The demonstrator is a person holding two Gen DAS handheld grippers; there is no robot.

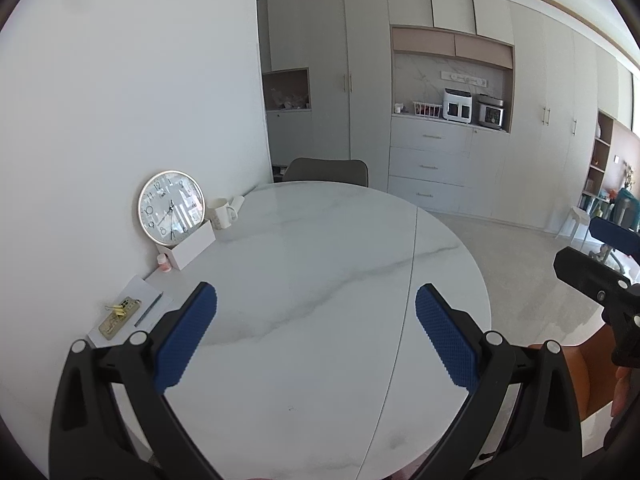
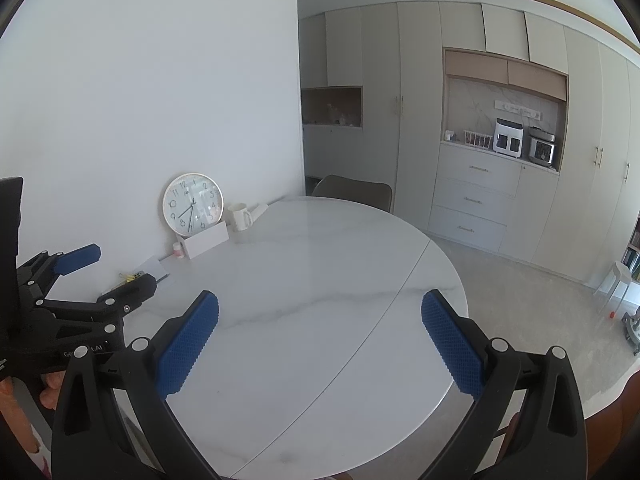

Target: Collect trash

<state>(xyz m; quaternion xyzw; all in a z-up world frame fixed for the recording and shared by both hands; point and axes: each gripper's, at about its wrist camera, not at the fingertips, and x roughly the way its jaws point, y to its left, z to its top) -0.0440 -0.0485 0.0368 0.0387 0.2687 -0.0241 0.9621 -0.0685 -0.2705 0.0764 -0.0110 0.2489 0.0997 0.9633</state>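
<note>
The left gripper (image 1: pixel 316 336) is held above the near part of a round white marble table (image 1: pixel 320 240), with its blue pads (image 1: pixel 186 340) spread wide and nothing between them. The right gripper (image 2: pixel 320 340) is held likewise over the same table, its jaws wide apart and empty. In the left wrist view the right gripper is seen at the far right edge, off the table's right rim; in the right wrist view the left gripper is seen at the left edge, near the table's left side.

No item that can be identified as trash is seen on the table. At the table's left edge, against the wall, a round clock (image 1: pixel 171 208) is propped behind a white box (image 1: pixel 192 245). A white mug (image 1: pixel 222 213) stands just right of the clock, and a small pink-capped bottle (image 1: pixel 163 263) just left of the box. Nearer along that edge, a sheet of paper (image 1: pixel 138 292) is seen with a flat gold object (image 1: pixel 119 318), a yellow clip and a pen on it. A grey chair (image 1: pixel 326 170) is tucked behind the table's far rim.
</note>
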